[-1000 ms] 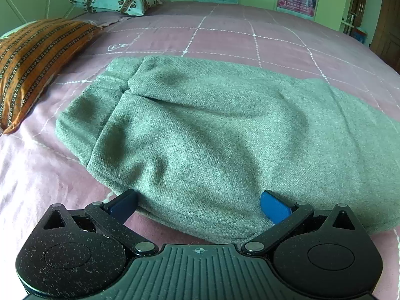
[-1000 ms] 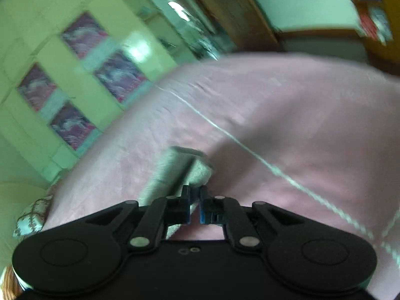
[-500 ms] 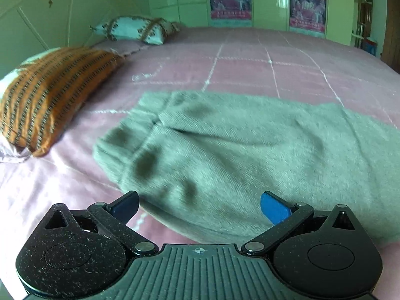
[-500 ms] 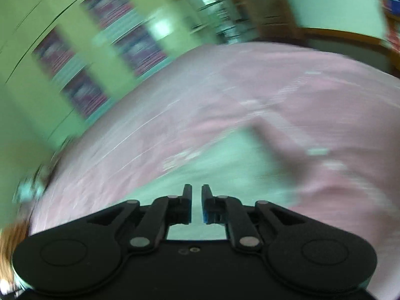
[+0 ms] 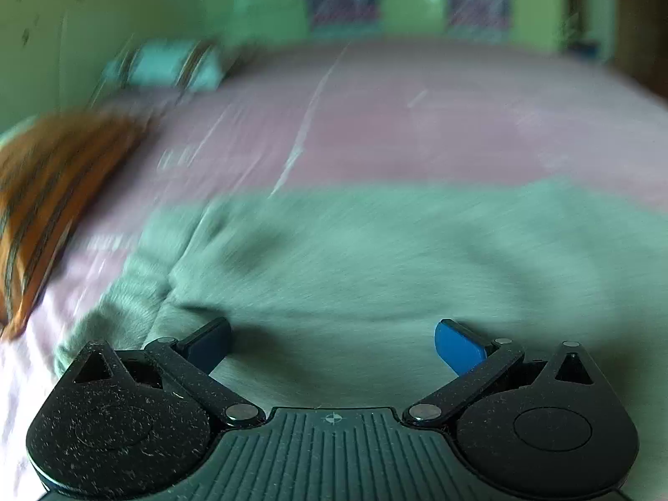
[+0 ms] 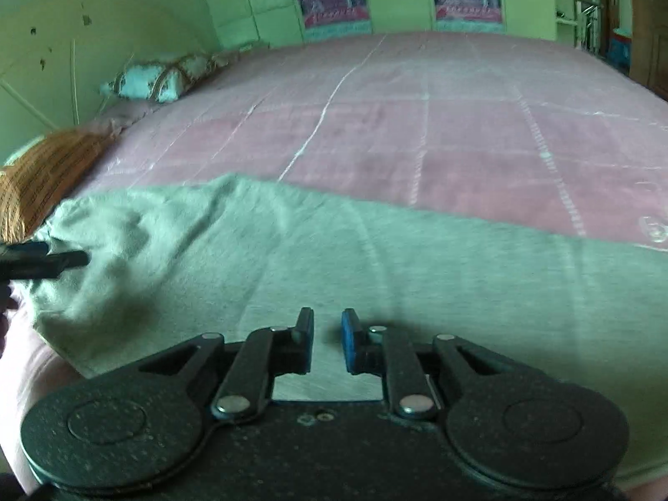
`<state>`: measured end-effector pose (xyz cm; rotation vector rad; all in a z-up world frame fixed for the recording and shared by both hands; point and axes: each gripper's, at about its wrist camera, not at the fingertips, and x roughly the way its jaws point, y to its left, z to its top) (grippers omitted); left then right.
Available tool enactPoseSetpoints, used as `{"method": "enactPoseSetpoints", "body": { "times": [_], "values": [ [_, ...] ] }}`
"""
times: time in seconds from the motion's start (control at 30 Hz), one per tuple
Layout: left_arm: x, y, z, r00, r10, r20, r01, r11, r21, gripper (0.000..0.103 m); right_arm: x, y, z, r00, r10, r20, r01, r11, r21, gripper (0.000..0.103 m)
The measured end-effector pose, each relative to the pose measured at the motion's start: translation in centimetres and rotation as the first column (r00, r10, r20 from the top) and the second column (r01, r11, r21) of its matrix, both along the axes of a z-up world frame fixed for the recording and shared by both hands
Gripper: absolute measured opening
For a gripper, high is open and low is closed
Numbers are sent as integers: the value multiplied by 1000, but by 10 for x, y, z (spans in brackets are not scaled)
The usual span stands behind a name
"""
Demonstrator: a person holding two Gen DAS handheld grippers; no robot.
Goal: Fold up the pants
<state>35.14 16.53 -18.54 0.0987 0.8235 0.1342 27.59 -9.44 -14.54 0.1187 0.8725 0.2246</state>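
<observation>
1. Grey-green woven fabric pants lie spread flat across the pink quilted bedspread, waistband end bunched at left.
2. Left gripper: jaws wide apart over the cloth, gripping nothing.
3. Right gripper: narrow gap, jaws opening, nothing between them.

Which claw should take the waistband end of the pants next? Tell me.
Left, probably. The left claw stands wide open at the gathered waistband end of the pants; the right claw, slightly parted and opening, sits further along the legs.
</observation>
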Motion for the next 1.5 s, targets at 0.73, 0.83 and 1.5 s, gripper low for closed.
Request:
{"method": "enactPoseSetpoints", "body": {
  "times": [0.73, 0.83, 1.5],
  "values": [
    [34, 25, 26, 998, 42, 41, -40, 998, -53, 103, 57, -5, 2, 992, -101, 75, 103, 994, -28, 13],
    [16, 34, 9, 1000, 28, -4, -28, 999, -25, 103, 24, -60, 12, 975, -192, 112, 191, 981, 19, 13],
    [-78, -6, 30, 994, 78, 71, -76, 997, -30, 103, -207, -388, -19, 572, -796, -199, 739, 394, 546, 21]
  ]
}}
